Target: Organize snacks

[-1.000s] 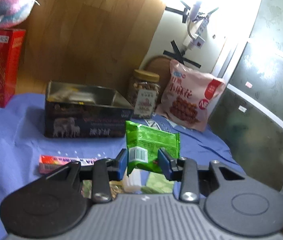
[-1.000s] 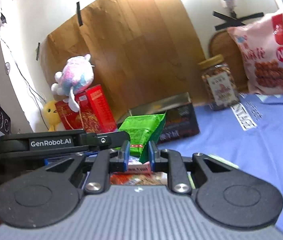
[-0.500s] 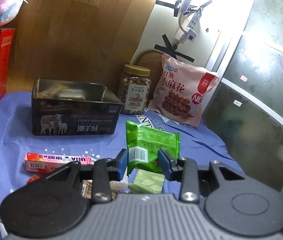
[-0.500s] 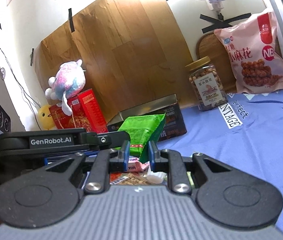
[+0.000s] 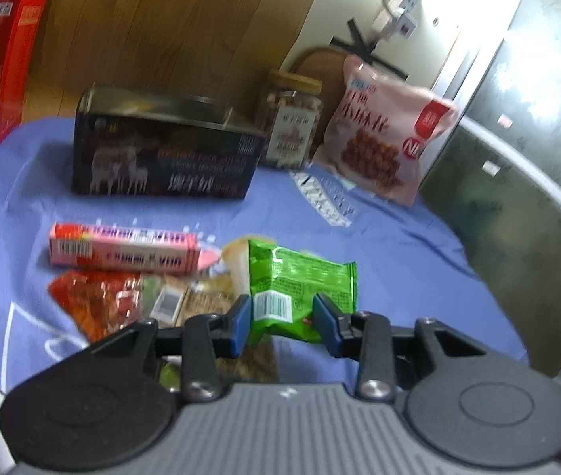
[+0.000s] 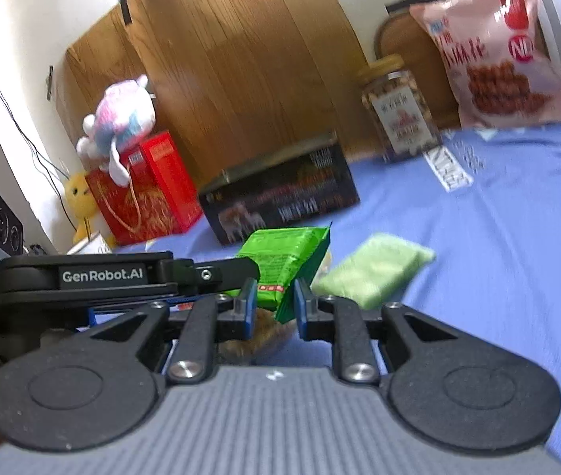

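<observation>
My left gripper [image 5: 282,322] is shut on a green snack packet [image 5: 300,283], held above the blue cloth. My right gripper [image 6: 275,303] is shut on the same green snack packet [image 6: 282,261] from the other side; the left gripper's body [image 6: 122,275] sits just to its left. Below lie a pink box [image 5: 126,251], a red wrapper [image 5: 94,301] and other small packets. A pale green packet [image 6: 375,273] lies on the cloth to the right. An open dark tin [image 5: 165,154] stands behind.
A nut jar [image 5: 290,124] and a pink snack bag [image 5: 383,130] stand at the back right. A red box [image 6: 145,190] with a plush toy [image 6: 122,114] stands at the back left. A wooden board leans on the wall. The cloth's right edge drops off.
Both grippers tipped downward with the green packet still held. More of the loose snacks on the cloth now show, and the pale green packet has come into the right wrist view.
</observation>
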A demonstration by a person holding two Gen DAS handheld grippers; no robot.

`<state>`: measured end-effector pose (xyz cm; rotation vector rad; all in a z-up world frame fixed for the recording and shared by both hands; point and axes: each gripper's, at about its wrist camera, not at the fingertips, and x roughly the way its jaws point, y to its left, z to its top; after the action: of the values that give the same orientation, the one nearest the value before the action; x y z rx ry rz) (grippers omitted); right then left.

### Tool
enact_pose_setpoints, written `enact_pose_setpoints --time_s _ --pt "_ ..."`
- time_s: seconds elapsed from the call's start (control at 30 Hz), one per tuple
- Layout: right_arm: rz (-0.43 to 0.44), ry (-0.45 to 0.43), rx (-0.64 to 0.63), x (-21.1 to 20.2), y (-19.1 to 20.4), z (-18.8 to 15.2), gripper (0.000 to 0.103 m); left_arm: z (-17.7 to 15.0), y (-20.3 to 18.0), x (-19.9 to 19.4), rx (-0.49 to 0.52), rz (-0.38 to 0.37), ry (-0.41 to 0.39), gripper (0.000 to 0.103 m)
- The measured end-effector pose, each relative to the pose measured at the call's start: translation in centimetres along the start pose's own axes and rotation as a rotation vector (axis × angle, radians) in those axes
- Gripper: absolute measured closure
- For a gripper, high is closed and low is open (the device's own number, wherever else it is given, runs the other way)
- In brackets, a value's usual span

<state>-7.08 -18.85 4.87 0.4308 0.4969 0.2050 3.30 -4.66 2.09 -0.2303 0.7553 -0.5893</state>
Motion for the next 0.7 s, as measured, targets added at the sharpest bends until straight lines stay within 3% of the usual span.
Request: enact_pose_setpoints --time_s 0.1,0.17,0.33,0.5,0.63,0.7 --pt "0.010 0.044 0.029 0.8 -0.5 -0.6 0.076 -0.6 0.3 0.5 0.008 0.032 0.024 0.064" --pt "0.014 0.047 0.050 0.8 -0.9 -0.7 0.066 -0.3 1.0 -0.2 -0.010 0.005 0.024 0.063" --pt "-0.002 -0.008 0.061 -0.9 -1.8 -0.4 0.060 0.6 3.4 -3.0 -0.047 0.040 -0.039 0.059" --pt "-0.015 -0.025 0.117 -1.8 -3.5 0.0 0.059 0.5 5.9 -4.3 -0.105 0.061 -0.031 0.059" --pt "0.007 -0.030 0.113 -1.5 -3.3 0.9 0.059 1.1 7.4 -4.4 -0.121 0.120 -0.042 0.059" --pt "0.039 -0.027 0.081 -0.8 -2.4 2.1 0.059 2.0 8.7 -4.4 -0.149 0.149 -0.057 0.052"
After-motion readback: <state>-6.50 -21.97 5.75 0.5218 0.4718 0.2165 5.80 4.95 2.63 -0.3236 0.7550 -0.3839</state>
